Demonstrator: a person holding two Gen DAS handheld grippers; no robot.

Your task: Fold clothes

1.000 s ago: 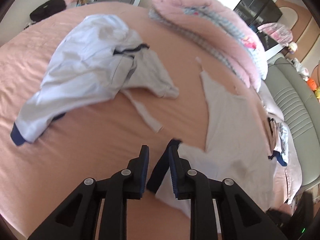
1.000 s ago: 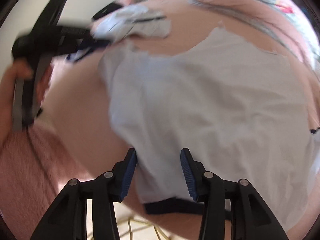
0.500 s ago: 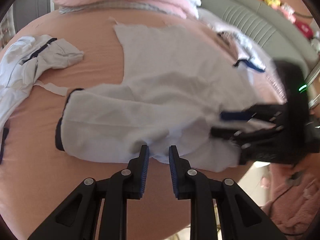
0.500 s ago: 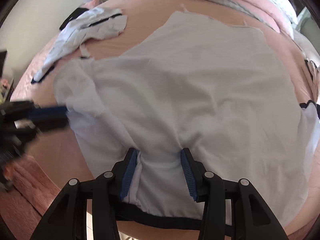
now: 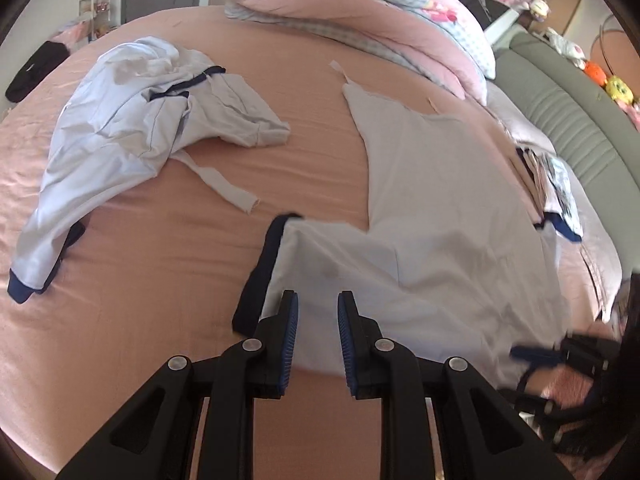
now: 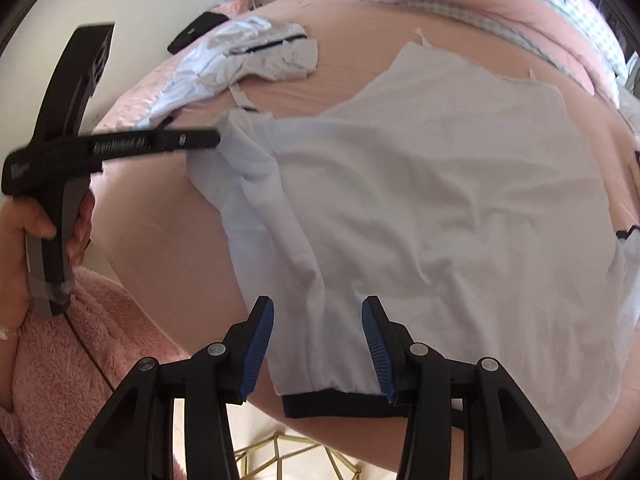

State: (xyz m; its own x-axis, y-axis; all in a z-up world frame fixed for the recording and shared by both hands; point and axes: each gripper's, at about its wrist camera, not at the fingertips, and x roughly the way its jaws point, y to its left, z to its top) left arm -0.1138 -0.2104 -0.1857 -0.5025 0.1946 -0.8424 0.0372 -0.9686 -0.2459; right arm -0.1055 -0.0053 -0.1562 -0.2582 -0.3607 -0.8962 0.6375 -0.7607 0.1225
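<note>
A pale blue shirt [image 5: 440, 240] [image 6: 440, 200] lies spread flat on the pink bed. My left gripper [image 5: 318, 320] hovers over its left sleeve, just right of the navy cuff [image 5: 260, 276]. The jaws stand a narrow gap apart and nothing is pinched. From the right wrist view, the left gripper [image 6: 214, 138] tip sits at that sleeve's edge. My right gripper [image 6: 318, 340] is open, its fingers straddling the other sleeve, which ends in a navy cuff [image 6: 340, 404] at the bed's edge. The right gripper [image 5: 532, 354] shows blurred at the lower right.
A second crumpled pale garment [image 5: 120, 120] [image 6: 240, 60] with navy trim lies at the far left. A pink quilt [image 5: 360, 12] is heaped at the back, and a grey-green headboard [image 5: 560, 120] runs along the right. Folded clothes [image 5: 556, 184] sit beside the shirt. A hand [image 6: 24, 232] holds the left gripper's handle.
The left gripper swung from the shirt's near edge back over the left sleeve by its cuff. Fabric that bunched between the right gripper's fingers now lies flat. The right gripper stayed in place.
</note>
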